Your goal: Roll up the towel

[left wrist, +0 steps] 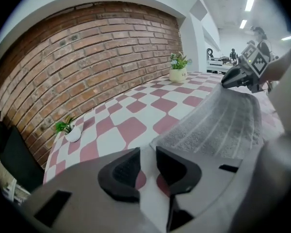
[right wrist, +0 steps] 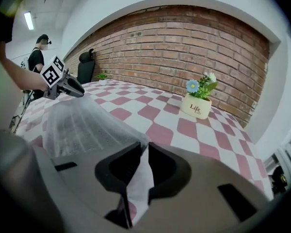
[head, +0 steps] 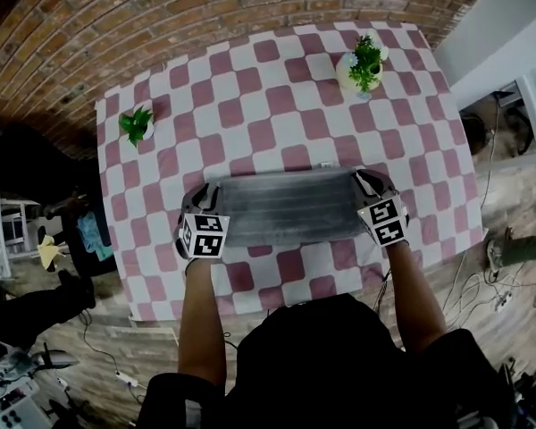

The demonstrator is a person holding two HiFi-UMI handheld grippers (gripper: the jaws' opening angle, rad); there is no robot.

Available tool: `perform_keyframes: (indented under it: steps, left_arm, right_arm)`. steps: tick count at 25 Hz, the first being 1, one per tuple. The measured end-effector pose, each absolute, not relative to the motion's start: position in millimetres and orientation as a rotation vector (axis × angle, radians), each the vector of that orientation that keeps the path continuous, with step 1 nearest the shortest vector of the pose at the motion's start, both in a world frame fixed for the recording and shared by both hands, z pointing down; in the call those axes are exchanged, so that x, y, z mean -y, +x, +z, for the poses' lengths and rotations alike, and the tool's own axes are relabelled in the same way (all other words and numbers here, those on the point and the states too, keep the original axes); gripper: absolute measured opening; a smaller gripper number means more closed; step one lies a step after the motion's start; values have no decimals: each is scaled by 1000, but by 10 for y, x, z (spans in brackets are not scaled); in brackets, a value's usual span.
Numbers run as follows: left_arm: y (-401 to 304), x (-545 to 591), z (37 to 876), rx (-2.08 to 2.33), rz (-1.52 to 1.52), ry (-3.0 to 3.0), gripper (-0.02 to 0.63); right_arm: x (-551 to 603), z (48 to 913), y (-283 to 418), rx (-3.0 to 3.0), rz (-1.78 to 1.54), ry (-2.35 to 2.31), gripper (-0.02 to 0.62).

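Along the far side runs one red brick wall. Against it stands one table, covered all over by a cloth of pink and white squares.

On the near middle of that table lies one towel, the only one in sight. It is grey, with paler stripes running along its length from left to right, and up close its surface shows a fine looped pile. It is spread out as a long band, much longer from left to right than from near to far, and it is not yet rolled. It lies nearer the table's near edge than its far one.

Two grippers are in view, one at each short end of the towel. The left gripper has its jaws a small way apart. Only the checked cloth shows in the gap, and a corner of the towel lies just beside the right-hand jaw, outside it. The right gripper has its jaws parted by a narrow slit. The towel's corner comes right up to their tips, but the pads do not seem to press on it.

Two plant pots stand on the far part of the table, well apart from the towel. A bigger cream pot with flowers is at the far right, and a small white pot with green leaves is at the far left
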State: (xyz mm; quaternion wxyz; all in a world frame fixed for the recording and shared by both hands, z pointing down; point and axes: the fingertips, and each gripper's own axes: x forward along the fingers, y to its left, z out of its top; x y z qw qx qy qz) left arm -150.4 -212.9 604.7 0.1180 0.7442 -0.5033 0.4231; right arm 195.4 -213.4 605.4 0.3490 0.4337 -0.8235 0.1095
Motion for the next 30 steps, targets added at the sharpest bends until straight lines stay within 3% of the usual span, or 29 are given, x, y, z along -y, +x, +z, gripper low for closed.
perform_keyframes:
  steps: [2,14,19,24,30]
  left_arm:
    - [-1565,2124,6011,1506,1205,2159,162]
    - [-1651,1429,5763,1550,990,2138,163]
    - [-1528,1002,5828,1528,894,2102,167]
    - [-1370,643,6005,1467,857,2032,167]
    - [-1232,420,6140,1443,918,2038,151]
  right_arm:
    - [2145,6032,1990,2134,270,1138,74]
    - [1796,5610,1875,2214,170,1087,95]
    - [1739,5451,1322,2304,91,887,102]
    - [1723,5480,549,2354,13,569,152]
    - [1859,5498,-231,2345,-73,327,152]
